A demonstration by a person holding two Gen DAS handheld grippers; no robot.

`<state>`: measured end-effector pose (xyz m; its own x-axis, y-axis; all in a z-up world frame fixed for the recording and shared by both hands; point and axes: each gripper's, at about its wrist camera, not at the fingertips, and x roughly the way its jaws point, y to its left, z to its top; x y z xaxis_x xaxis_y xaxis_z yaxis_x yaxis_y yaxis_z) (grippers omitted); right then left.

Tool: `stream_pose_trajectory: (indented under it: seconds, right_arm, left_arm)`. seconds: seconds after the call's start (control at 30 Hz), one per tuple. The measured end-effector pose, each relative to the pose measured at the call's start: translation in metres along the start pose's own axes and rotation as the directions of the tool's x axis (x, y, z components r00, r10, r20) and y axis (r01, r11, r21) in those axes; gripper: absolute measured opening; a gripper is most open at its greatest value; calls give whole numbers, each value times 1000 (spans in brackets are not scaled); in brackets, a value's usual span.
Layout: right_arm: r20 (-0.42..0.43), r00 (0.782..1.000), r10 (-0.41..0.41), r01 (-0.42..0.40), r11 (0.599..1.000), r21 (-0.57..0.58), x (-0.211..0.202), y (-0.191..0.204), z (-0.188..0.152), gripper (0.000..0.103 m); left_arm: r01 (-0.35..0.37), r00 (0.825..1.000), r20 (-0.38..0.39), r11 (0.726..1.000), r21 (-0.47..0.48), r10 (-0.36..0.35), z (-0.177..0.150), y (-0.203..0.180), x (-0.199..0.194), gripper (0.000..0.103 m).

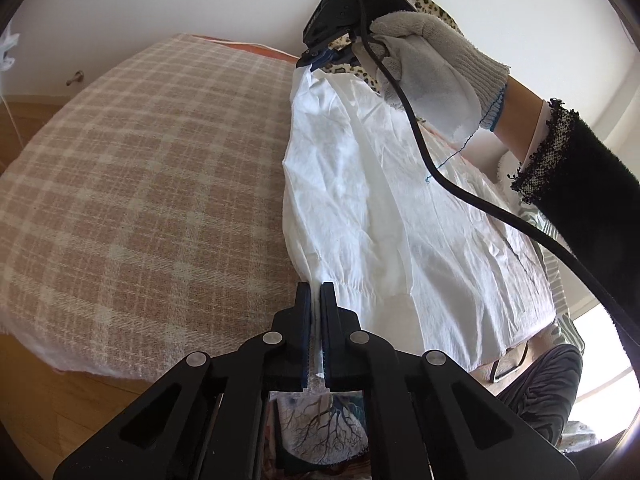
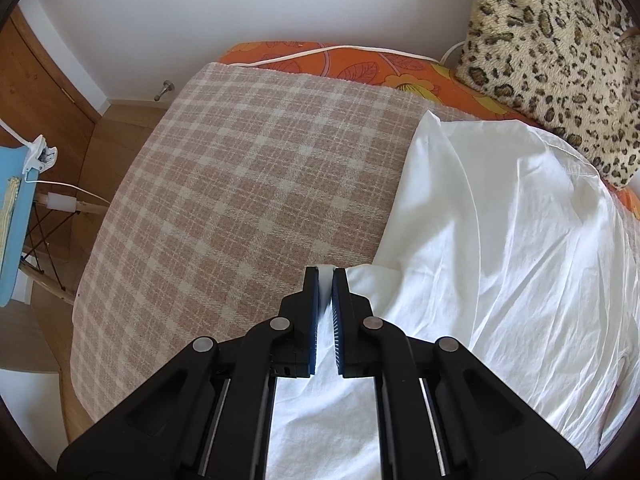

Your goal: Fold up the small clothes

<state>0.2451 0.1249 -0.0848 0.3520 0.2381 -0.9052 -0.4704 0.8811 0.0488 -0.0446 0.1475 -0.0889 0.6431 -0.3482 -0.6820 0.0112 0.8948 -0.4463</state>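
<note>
A crumpled white garment (image 1: pixel 392 216) lies on the right part of a pink-and-cream plaid blanket (image 1: pixel 152 184), with its left edge lifted. My left gripper (image 1: pixel 317 292) is shut on the near corner of that edge; a strip of white cloth shows between its pads. In the left wrist view my right gripper (image 1: pixel 316 62), in a gloved hand (image 1: pixel 432 64), pinches the far corner and holds it up. In the right wrist view my right gripper (image 2: pixel 326 274) is shut on a white fold, and the white garment (image 2: pixel 500 240) spreads to the right over the plaid blanket (image 2: pixel 240 184).
A leopard-print cushion (image 2: pixel 552 52) lies at the back right on an orange flowered sheet (image 2: pixel 360 64). A white cable (image 2: pixel 340 50) runs along the bed's far edge. A blue board with a clip (image 2: pixel 24 200) stands left of the bed. Wooden floor (image 1: pixel 72 412) lies beyond the near-left edge.
</note>
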Motion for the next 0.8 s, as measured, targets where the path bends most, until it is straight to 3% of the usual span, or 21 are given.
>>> stream_pose_trajectory:
  seconds: [0.17, 0.4, 0.6, 0.8]
  right_arm:
    - [45, 996, 79, -81, 995, 51, -23, -24, -1, 7]
    - [110, 982, 156, -167, 980, 104, -55, -66, -12, 7]
    - [152, 976, 157, -179, 973, 147, -77, -114, -28, 6]
    - [158, 978, 137, -168, 965, 201, -79, -167, -52, 6]
  left_arm:
    - [46, 998, 46, 997, 61, -49, 5, -21, -13, 3]
    - [130, 990, 29, 983, 132, -135, 8, -60, -8, 3]
    - [165, 985, 3, 957, 237, -171, 10, -101, 4, 3]
    - [194, 981, -75, 933, 303, -180, 1, -126, 28, 3]
